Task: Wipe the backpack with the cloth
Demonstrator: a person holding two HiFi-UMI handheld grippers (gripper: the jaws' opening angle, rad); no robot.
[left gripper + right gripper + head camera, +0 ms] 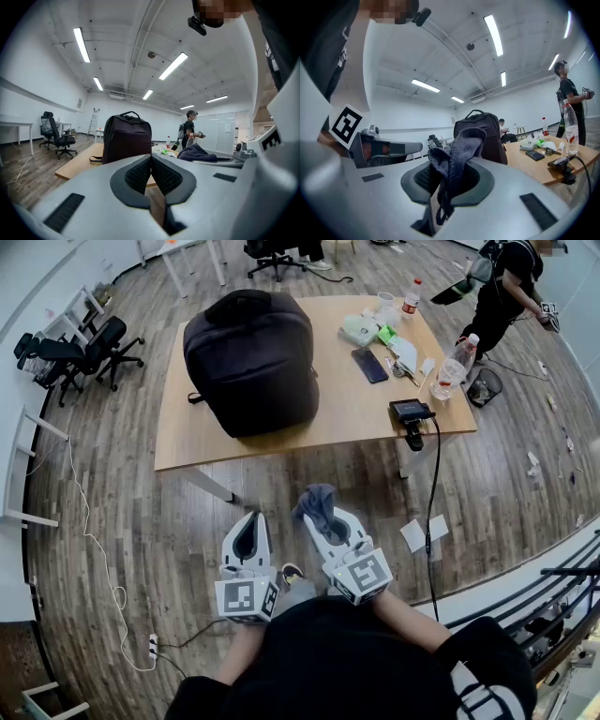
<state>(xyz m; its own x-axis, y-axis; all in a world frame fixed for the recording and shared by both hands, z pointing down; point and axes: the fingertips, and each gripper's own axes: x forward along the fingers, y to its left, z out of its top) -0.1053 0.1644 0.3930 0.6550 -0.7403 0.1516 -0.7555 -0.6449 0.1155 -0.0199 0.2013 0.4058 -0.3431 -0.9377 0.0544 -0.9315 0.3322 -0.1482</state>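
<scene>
The white left gripper (249, 519) is hanging closed on nothing, free for steadying. The white right gripper (325, 514) is pinching the grey knitted cloth (317, 499); a firm pinch while reaching forward seems wise. The black fabric backpack (251, 362) is standing on the wooden table (347, 413) at twelve o'clock, well apart.

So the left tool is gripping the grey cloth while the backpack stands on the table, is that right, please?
Not quite: it is the right tool that grips the cloth, as the right gripper view shows; the left tool is shut on nothing. The backpack does stand on the table.
</scene>
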